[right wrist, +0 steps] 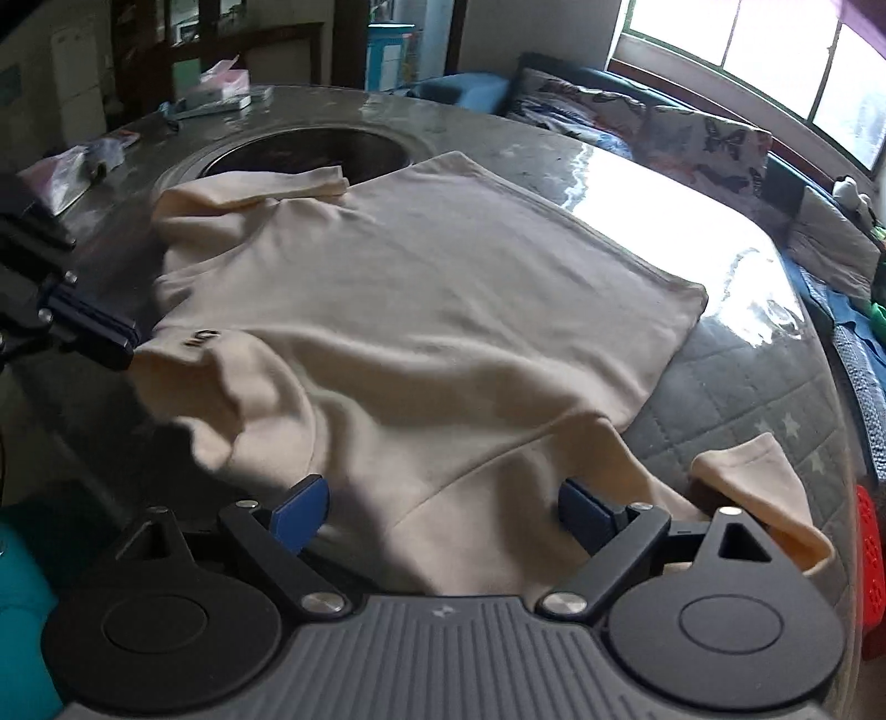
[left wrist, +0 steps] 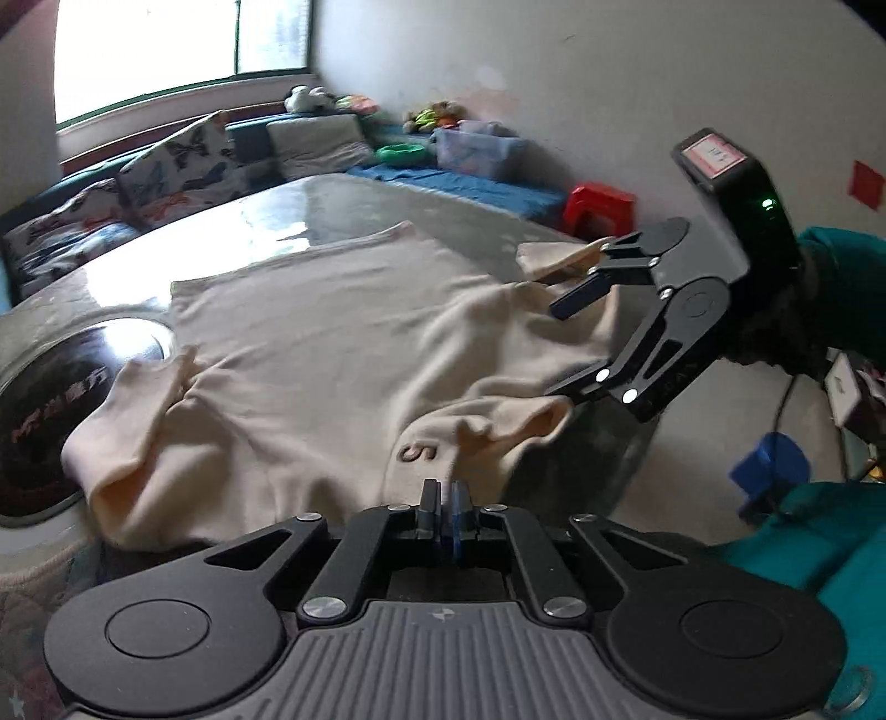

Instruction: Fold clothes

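Cream knit top (left wrist: pixel 332 343) on tabletop (left wrist: pixel 343 199): soft, light, limp, prob. drapes. Left gripper (left wrist: pixel 444 501) fingers clenched on collar hem at 6 o'clock. Right gripper (right wrist: pixel 437 501) fingers spread, straddling shoulder; sleeve cuff (right wrist: pixel 758 465) at 3 o'clock good next pinch.

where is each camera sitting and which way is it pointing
Left wrist: sits on the left gripper, looking along its shut jaws, pinched on the neck of the cream shirt, across the table toward the window; the right gripper and a teal sleeve show.
Right wrist: sits on the right gripper, jaws wide open over the shirt's shoulder, looking across the table toward its dark round inset; the left gripper shows at the left edge.
Shared: shirt, table, inset, window, butterfly cushions.
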`<state>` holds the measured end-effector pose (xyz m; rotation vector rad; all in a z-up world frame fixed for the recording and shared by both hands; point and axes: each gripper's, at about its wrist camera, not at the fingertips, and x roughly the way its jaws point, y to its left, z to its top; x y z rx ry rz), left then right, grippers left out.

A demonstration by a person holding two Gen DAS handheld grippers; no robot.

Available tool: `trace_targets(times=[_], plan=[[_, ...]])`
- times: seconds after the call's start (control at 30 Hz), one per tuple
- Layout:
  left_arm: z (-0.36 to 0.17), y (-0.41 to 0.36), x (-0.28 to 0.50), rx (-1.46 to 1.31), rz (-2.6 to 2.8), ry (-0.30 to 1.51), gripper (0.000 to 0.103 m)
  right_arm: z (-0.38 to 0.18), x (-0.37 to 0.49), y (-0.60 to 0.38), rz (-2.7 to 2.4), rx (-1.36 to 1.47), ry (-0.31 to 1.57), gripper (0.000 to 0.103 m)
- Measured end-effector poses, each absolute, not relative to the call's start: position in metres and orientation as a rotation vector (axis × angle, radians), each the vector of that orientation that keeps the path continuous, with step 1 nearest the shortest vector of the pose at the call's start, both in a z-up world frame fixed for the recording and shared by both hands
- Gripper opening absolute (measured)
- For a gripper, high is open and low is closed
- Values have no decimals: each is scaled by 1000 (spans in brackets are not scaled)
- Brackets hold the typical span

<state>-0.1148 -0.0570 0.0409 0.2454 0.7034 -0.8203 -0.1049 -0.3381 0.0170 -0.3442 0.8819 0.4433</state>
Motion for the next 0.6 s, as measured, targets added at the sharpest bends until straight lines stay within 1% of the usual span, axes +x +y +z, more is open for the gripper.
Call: trace_targets(times=[0.1,0.2,0.37,0.47,0.53,0.6], plan=[[55,-59,-104,227,-789,638,7,28,-105,-342,448,-317,860,92],[57,-69,-85,190,-761,617,7,38,-96,-348,426,-268,828,91],[34,-89,-62,151,-767,675,7,36,-71,-354,388,-185,806,83],[18,-99,-58,141,-783,728,7,29,-58,-351,413,-130,805,76],[13,-101,-63,144,-804,750,7,23,-53,-348,434,-114,822,68],[10,-100,-69,156,-821,754,7,16,-53,-347,435,-117,845,68]])
